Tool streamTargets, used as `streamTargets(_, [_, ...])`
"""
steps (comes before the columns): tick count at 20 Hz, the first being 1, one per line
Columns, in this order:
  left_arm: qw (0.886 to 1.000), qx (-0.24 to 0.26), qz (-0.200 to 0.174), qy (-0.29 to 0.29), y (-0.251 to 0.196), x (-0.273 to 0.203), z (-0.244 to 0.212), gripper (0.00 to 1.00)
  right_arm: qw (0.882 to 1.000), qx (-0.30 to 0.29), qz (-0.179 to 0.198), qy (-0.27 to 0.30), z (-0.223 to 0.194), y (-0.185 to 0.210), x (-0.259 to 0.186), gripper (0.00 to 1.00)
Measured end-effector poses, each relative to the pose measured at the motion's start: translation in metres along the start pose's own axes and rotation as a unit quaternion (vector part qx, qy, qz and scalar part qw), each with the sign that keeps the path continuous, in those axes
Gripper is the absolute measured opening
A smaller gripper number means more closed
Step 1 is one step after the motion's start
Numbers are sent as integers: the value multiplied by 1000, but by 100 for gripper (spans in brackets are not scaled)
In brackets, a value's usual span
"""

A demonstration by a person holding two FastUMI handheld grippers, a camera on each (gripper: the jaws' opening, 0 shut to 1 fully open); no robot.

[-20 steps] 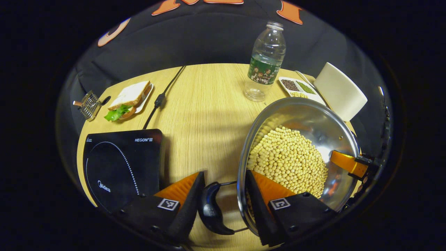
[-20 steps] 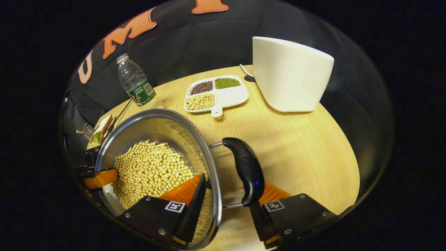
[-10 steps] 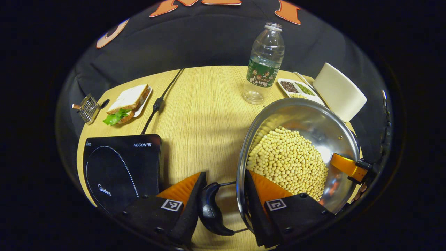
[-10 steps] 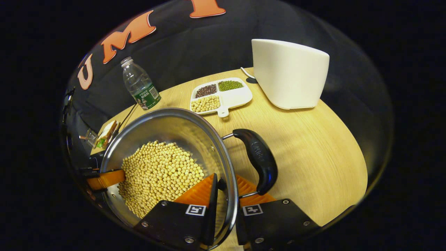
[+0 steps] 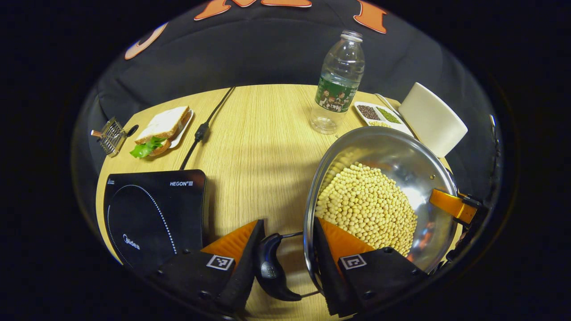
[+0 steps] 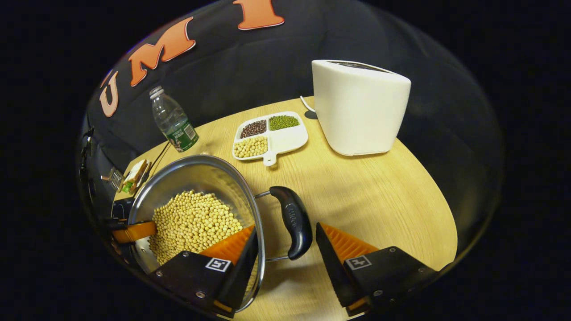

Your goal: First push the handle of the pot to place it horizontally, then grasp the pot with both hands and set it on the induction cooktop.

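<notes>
A steel pot [image 5: 401,158] full of soybeans [image 5: 366,205] sits right of the black induction cooktop [image 5: 151,214]. My left gripper [image 5: 287,220] is shut on the pot: one finger presses its black side handle [image 5: 270,267] and the other is against the inside of the rim. In the right gripper view the pot [image 6: 209,178] lies at lower left. My right gripper [image 6: 286,226] is open, one finger inside the rim and the other just outside the opposite handle [image 6: 292,223], with a small gap. The right gripper's finger [image 5: 448,205] appears at the pot's far edge in the left gripper view.
A water bottle [image 5: 337,84] stands behind the pot. A divided dish of beans [image 6: 270,136] and a white toaster [image 6: 359,111] are at the back right. A sandwich plate [image 5: 163,129], a small wire rack [image 5: 109,136] and the cooktop's cord [image 5: 203,129] lie at the far left.
The right gripper, pinched on the rim half a second ago, has opened wide and now straddles rim and handle. The left gripper keeps the same grip.
</notes>
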State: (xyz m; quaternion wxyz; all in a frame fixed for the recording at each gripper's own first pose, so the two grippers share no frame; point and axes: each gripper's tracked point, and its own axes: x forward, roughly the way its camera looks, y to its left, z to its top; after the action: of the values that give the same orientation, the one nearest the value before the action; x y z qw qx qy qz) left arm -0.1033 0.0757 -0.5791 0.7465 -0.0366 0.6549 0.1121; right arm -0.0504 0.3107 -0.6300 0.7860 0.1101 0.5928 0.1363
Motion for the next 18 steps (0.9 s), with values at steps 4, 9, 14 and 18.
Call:
streamTargets(4, [1000, 5, 0, 5, 0, 0, 0, 72, 999, -37, -13, 0, 14, 6, 8, 82])
streamTargets(9, [1000, 16, 3, 22, 0, 0, -1, 72, 999, -36, -12, 25, 13, 11, 14, 78])
streamTargets(14, [999, 26, 24, 27, 4, -1, 6, 71, 998, -16, -14, 61, 5, 12, 9, 71])
streamTargets(18, [998, 27, 41, 27, 13, -8, 9, 71, 997, 12, 12, 81, -8, 22, 2, 60])
